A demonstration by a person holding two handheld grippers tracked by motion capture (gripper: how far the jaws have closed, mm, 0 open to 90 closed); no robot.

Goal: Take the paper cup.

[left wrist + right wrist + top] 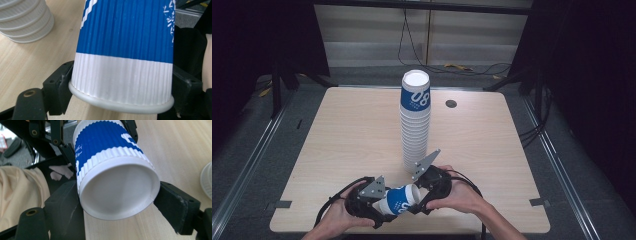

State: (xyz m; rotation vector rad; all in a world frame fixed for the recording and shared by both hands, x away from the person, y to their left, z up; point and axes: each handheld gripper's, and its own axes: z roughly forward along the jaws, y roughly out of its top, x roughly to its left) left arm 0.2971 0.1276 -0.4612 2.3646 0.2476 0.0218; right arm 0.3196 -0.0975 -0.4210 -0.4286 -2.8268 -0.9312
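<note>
You held the paper cup [400, 201] on its side between both tools, low over the table's [342, 140] near edge. Your left gripper [379, 212] clamped its rim end; your right gripper [421, 199] had its jaws at the base end, pads against it. The cup was ribbed, blue with white bands. The cup stack [416, 120] stood just behind; open tabletop lay left and right.

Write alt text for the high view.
Two hands hold a blue-and-white paper cup on its side between the left claw and right claw, at the near edge of a wooden table. A tall stack of cups stands just behind them.
</note>
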